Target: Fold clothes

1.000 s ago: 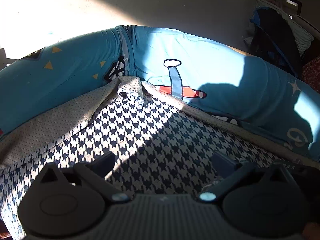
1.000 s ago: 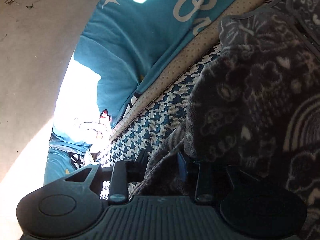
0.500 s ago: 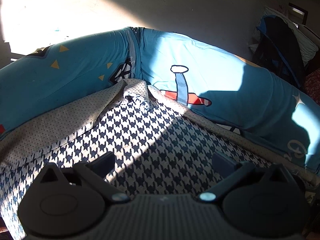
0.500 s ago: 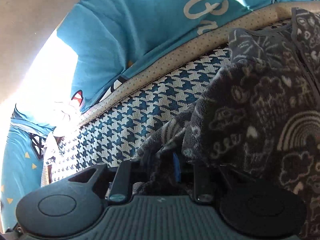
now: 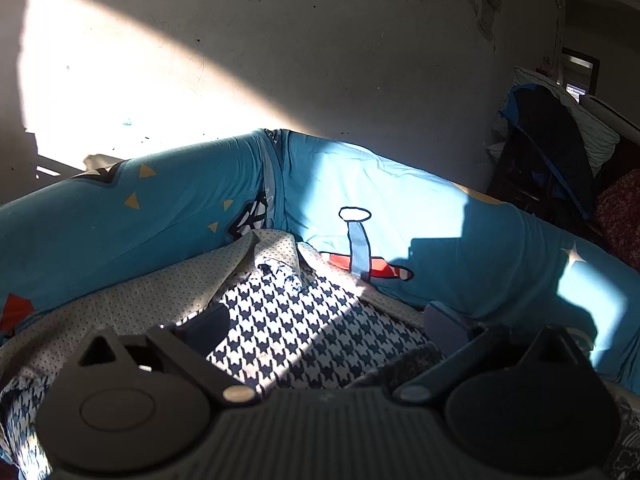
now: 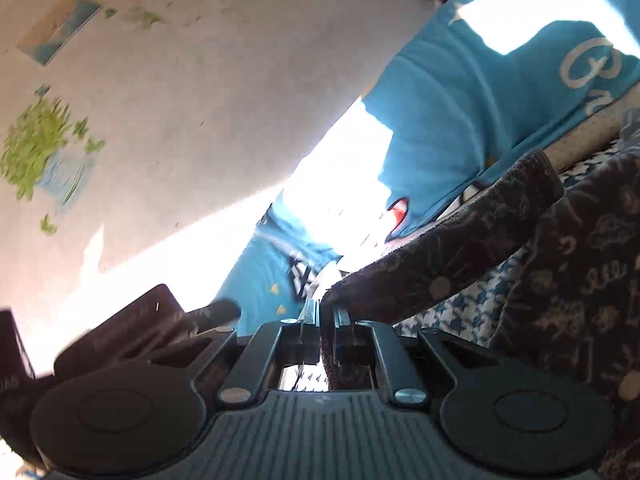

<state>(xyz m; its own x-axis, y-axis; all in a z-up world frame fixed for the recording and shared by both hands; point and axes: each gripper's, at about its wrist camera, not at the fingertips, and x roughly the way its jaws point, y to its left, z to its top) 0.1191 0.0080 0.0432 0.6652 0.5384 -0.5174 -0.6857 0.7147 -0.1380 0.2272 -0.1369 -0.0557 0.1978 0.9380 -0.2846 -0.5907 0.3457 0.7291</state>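
- In the left wrist view, the left claw [image 5: 326,326] hangs over the sheet [image 5: 304,320], its fingers wide apart.
- Two cushions [image 5: 400,208] stand behind the sheet and meet at a corner; the wall [image 5: 320,60] rises behind them.
- A liner [image 5: 152,296] lies between the sheet and the cushions.
- A chair [image 5: 548,152] with clothes over it stands far right, by the wall.
- The garment [image 5: 404,364] lies on the sheet, just before the claw's right finger.
- In the right wrist view, the right claw [image 6: 326,320] pinches a fold of the garment [image 6: 460,248]; the rest lies right, on the sheet [image 6: 472,312].
- The cushions [image 6: 480,112] run behind it, against the wall [image 6: 200,100].
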